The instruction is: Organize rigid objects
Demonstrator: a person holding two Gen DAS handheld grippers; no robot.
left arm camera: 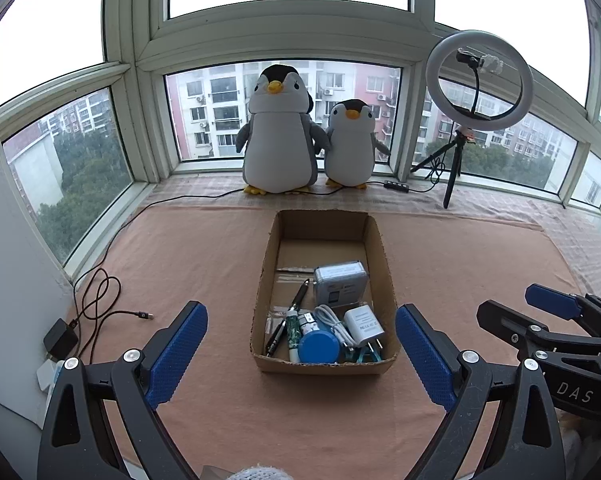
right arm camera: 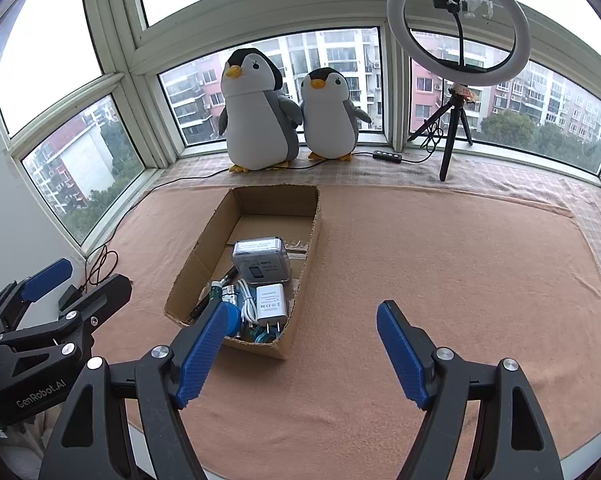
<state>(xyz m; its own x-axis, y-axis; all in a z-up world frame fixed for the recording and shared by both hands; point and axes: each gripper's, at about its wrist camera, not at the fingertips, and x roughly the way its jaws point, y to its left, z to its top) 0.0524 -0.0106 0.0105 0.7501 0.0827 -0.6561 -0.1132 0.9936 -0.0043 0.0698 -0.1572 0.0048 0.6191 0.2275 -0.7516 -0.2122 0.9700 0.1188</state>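
A cardboard box (left arm camera: 382,264) (right arm camera: 204,248) stands on the pink cloth. It holds a grey case (left arm camera: 340,284) (right arm camera: 262,260), a white charger (left arm camera: 364,324) (right arm camera: 271,300), a white cable (left arm camera: 332,320), a blue round lid (left arm camera: 318,346), a dark pen (left arm camera: 300,294) and a green tube (left arm camera: 292,330). My left gripper (left arm camera: 300,354) is open and empty, just in front of the box's near end. My right gripper (right arm camera: 300,354) is open and empty, to the right of the box's near corner. Each gripper shows at the side of the other's view.
Two plush penguins (left arm camera: 278,132) (left arm camera: 350,144) stand at the window behind the box. A ring light on a tripod (left arm camera: 478,80) (right arm camera: 458,24) stands at the back right. A dark cable (left arm camera: 100,304) and adapter (left arm camera: 60,340) lie at the left edge.
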